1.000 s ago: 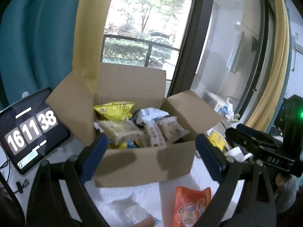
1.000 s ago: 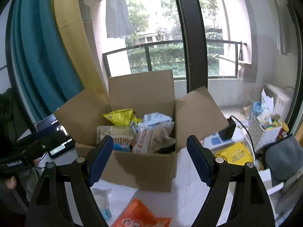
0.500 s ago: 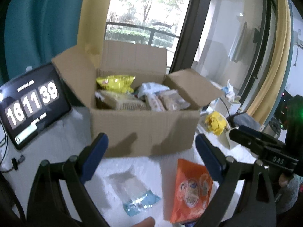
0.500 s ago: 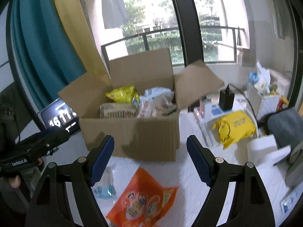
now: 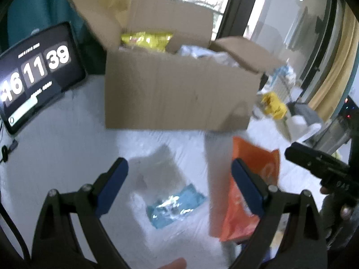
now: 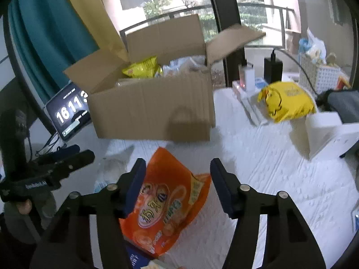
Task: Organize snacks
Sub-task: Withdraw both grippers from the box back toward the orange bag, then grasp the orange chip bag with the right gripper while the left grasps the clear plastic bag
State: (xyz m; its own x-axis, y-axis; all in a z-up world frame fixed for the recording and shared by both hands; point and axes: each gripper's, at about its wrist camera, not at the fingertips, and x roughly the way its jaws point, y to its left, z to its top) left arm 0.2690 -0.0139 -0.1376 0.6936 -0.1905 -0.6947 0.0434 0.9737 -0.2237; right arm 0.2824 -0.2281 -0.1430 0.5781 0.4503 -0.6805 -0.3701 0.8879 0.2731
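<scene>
Evidently the step in hand was the pickup. The right gripper hung over the orange snack bag on the white table, near side of the cardboard box; its jaws were closing with the bag between them, the pads not yet pressing. The left gripper stood spread wide over the clear blue packet, empty. Next, I judge, each must sink, pinch its packet, then lift it over the box's near wall.
</scene>
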